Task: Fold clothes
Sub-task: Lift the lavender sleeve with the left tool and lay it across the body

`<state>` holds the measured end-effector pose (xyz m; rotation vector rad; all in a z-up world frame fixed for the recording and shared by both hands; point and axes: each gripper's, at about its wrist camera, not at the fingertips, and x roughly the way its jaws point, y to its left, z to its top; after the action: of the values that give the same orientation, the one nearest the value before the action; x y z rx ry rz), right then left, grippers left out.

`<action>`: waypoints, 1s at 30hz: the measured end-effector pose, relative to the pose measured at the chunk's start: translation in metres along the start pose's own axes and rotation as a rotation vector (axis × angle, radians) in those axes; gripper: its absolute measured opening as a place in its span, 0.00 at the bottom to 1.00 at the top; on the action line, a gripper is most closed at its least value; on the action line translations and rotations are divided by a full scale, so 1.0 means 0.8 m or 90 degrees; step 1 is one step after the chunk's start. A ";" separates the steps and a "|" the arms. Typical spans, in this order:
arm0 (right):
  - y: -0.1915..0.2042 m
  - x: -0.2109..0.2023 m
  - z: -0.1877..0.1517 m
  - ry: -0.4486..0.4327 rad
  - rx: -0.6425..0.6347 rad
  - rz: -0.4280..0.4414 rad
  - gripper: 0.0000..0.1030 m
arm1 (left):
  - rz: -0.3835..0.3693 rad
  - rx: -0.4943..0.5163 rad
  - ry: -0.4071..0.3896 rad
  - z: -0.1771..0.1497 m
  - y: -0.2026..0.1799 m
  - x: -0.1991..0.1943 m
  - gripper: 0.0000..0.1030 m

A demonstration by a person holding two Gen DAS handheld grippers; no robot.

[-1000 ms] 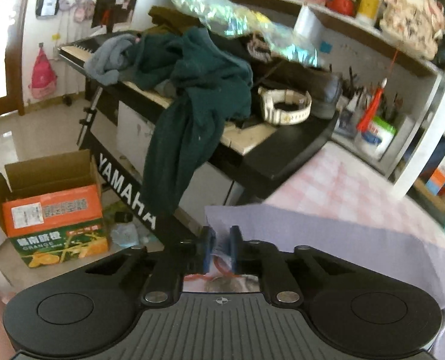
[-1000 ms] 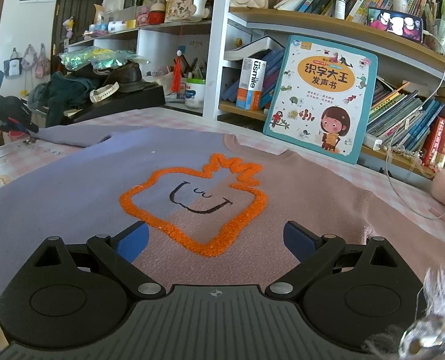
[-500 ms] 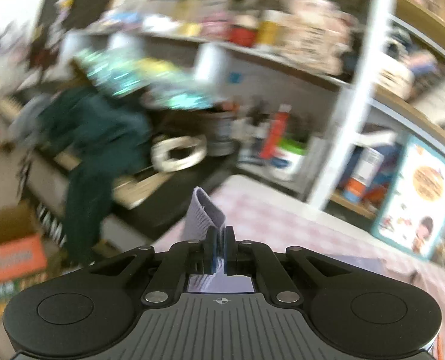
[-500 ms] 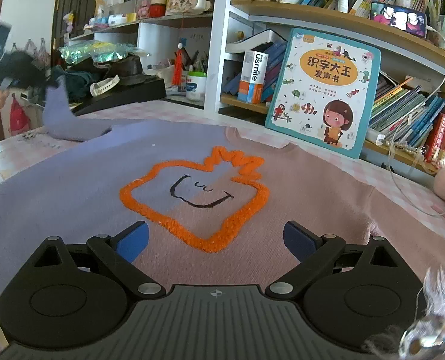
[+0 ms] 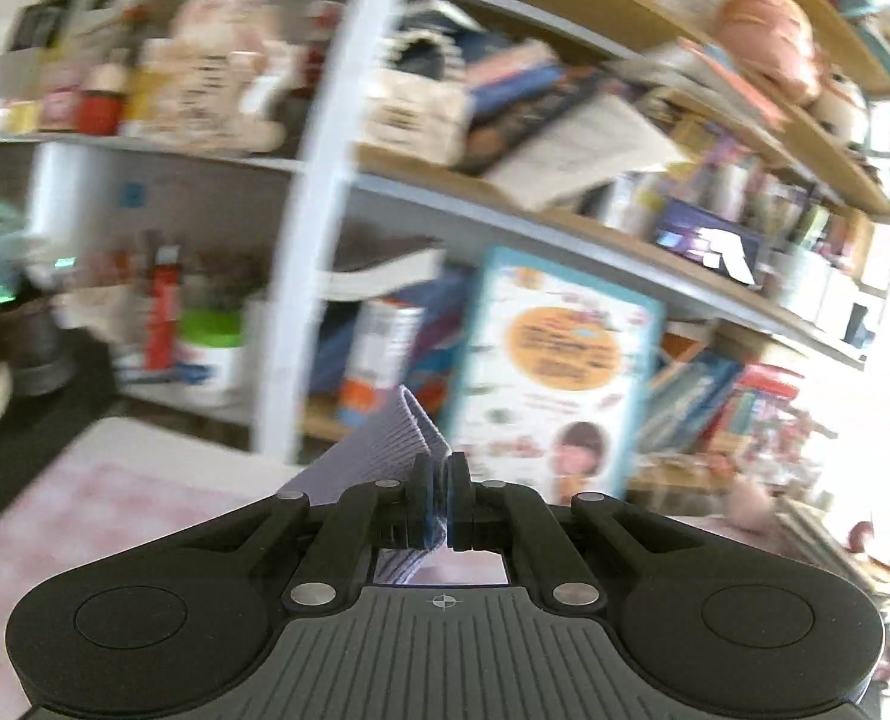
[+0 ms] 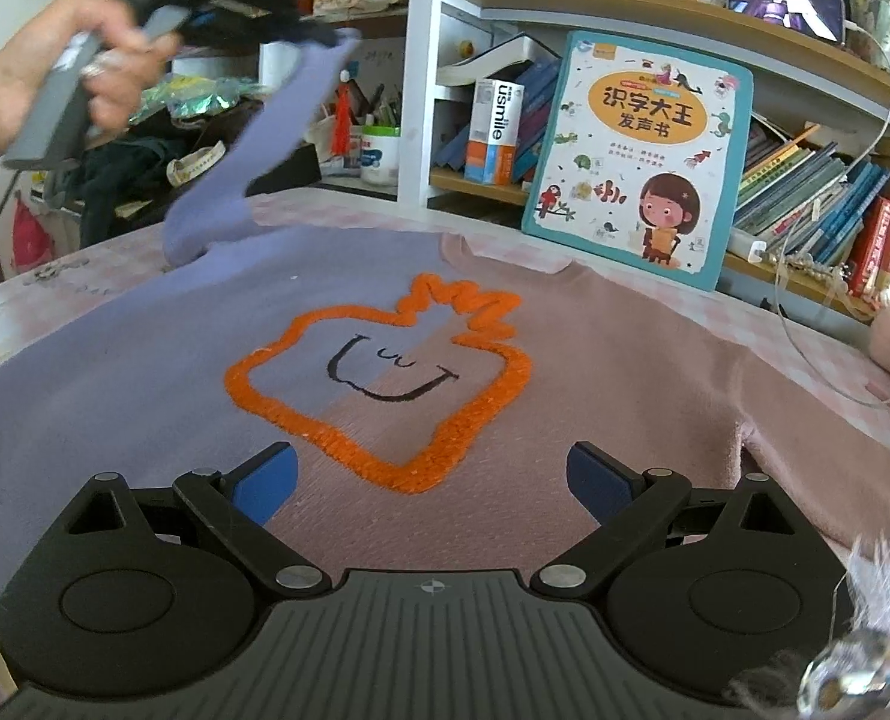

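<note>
Sweater (image 6: pixel 505 372): one; its sleeve (image 5: pixel 378 450) pinched by left gripper (image 5: pixel 441 501).

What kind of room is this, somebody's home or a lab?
Most likely a lived-in home, perhaps a study or a child's room. Crowded bookshelves line the wall, a children's picture book leans against them, and a sweater lies spread on a pink checked tablecloth.

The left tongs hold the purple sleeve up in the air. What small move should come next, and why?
Probably carry the sleeve across over the sweater front: the left tongs are shut on its cuff and it hangs lifted, while the right tongs wait open.
</note>
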<state>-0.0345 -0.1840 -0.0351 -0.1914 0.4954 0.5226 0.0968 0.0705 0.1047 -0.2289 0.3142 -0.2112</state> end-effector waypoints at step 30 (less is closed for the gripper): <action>-0.019 -0.003 -0.001 0.002 0.062 0.003 0.95 | -0.199 0.084 0.198 -0.099 -0.176 0.140 0.27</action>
<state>-0.0288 -0.1981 -0.0339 -0.0984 0.5236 0.5021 0.1510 -0.1053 0.0360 -0.1123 0.5712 -0.5776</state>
